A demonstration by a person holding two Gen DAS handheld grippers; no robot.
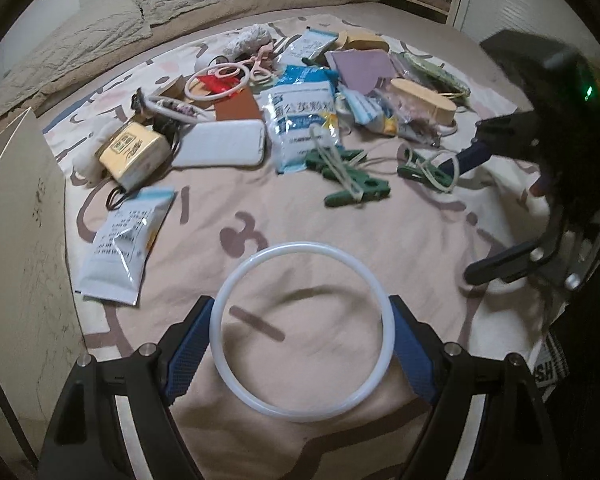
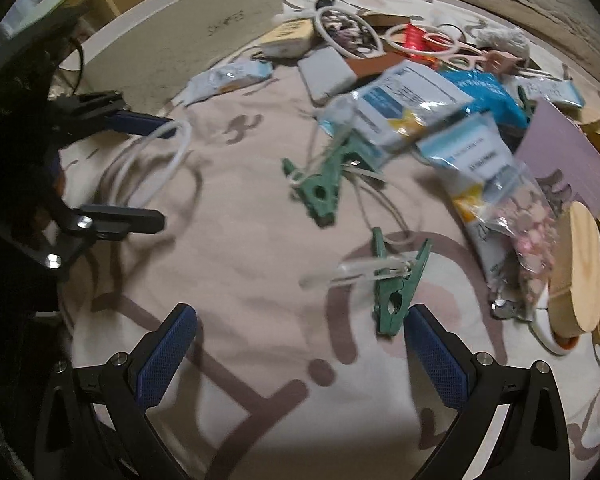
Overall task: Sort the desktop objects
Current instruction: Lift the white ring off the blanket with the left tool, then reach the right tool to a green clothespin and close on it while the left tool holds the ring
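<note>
My left gripper is shut on a white plastic ring, its blue pads pressing the ring's two sides just above the patterned sheet. From the right wrist view the same ring hangs between the left gripper's fingers. My right gripper is open and empty, low over the sheet, with a green clothes peg just inside its right pad. It also shows in the left wrist view, next to a green peg. More green pegs on cord lie mid-sheet.
A heap of packets, a white case, a yellow box, rings, scissors and a wooden disc fills the far half. A loose packet lies left. A cream board stands at the left edge.
</note>
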